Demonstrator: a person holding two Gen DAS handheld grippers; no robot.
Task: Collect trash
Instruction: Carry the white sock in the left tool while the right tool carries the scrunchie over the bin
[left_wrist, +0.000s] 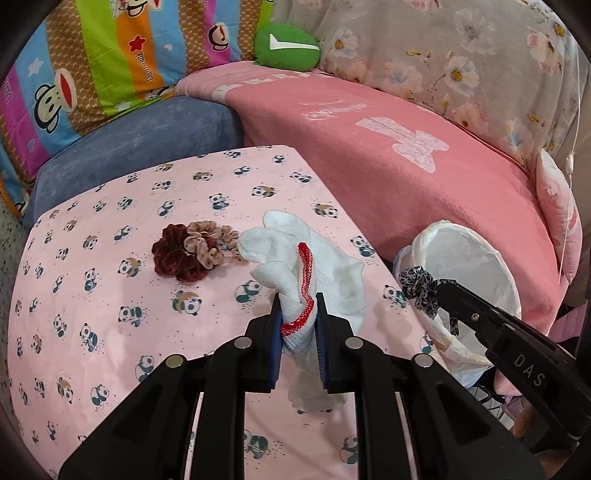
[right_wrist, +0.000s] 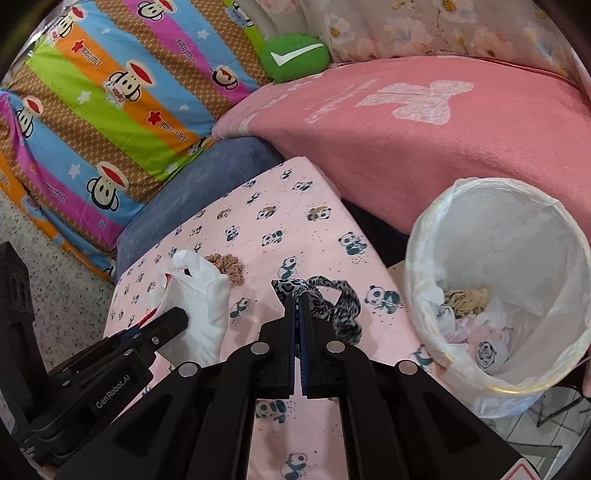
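My left gripper (left_wrist: 298, 301) is shut on a white sock with red trim (left_wrist: 295, 254) and holds it above the panda-print table (left_wrist: 110, 258); it also shows in the right wrist view (right_wrist: 201, 302). My right gripper (right_wrist: 297, 297) is shut on a leopard-print scrunchie (right_wrist: 332, 302), seen in the left wrist view (left_wrist: 421, 286) near the bin's rim. A dark red scrunchie (left_wrist: 175, 258) and a beige scrunchie (left_wrist: 210, 243) lie on the table. A white-lined trash bin (right_wrist: 436, 236) stands right of the table and holds several cloth items.
A pink blanket (left_wrist: 406, 155) covers the bed behind the table. A blue cushion (left_wrist: 147, 136), a striped monkey-print quilt (right_wrist: 110, 110) and a green round pillow (left_wrist: 286, 46) lie at the back. Speckled floor (right_wrist: 66, 273) is at the left.
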